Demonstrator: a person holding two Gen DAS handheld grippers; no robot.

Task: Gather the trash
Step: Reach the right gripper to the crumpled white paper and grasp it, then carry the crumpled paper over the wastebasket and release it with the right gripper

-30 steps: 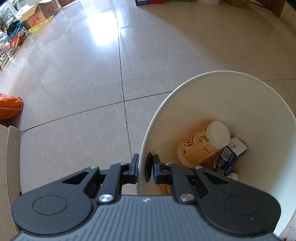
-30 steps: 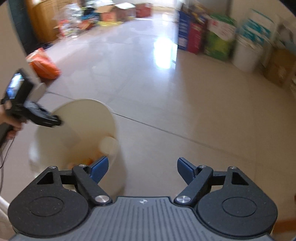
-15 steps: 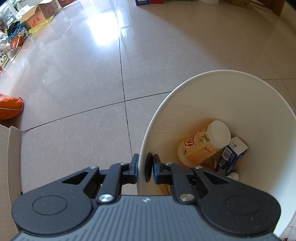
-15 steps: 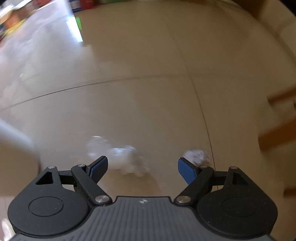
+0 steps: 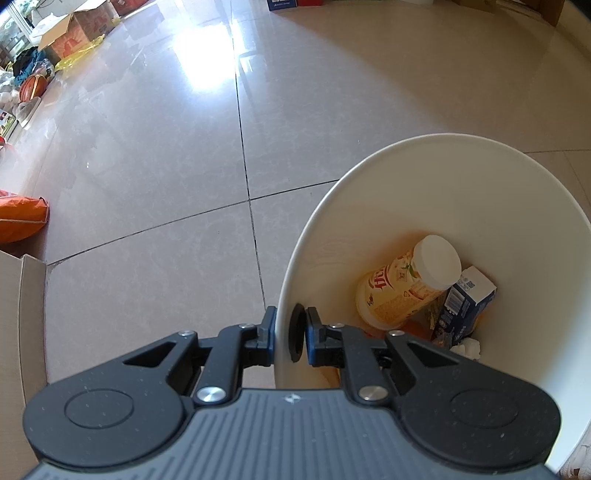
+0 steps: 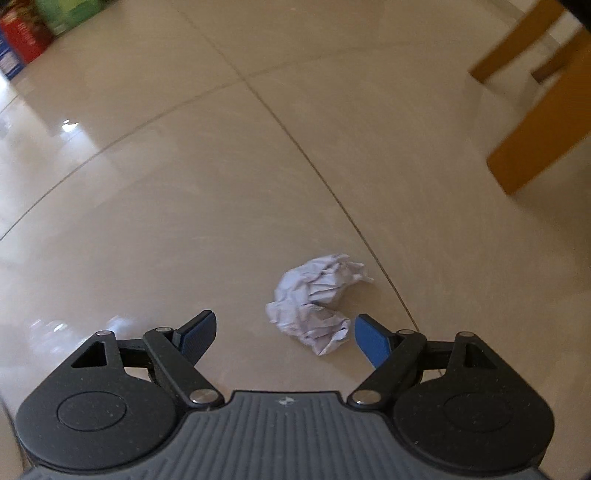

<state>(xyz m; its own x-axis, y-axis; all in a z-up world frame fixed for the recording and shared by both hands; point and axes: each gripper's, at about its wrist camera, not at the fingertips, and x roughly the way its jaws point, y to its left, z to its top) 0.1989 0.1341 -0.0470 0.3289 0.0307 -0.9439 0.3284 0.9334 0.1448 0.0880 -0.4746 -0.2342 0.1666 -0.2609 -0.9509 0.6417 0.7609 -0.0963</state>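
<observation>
My left gripper (image 5: 290,334) is shut on the near rim of a white trash bin (image 5: 480,184), which tilts toward the camera. Inside the bin lie a yellow bottle with a white cap (image 5: 406,286), a blue and white carton (image 5: 467,304) and a scrap of white tissue (image 5: 469,347). In the right wrist view a crumpled white paper ball (image 6: 317,301) lies on the beige tile floor. My right gripper (image 6: 284,338) is open just above the floor, and the paper sits ahead of its fingers, closer to the right fingertip (image 6: 371,341).
Wooden furniture legs (image 6: 532,122) stand at the right wrist view's upper right. Coloured boxes (image 6: 26,33) line the far left there. In the left wrist view an orange bag (image 5: 20,219) and a cardboard edge (image 5: 27,314) lie at the left, with boxes (image 5: 74,29) farther back.
The right gripper swung away from the bin toward the floor and came down close to the crumpled paper. The left gripper kept its hold on the bin rim and barely moved.
</observation>
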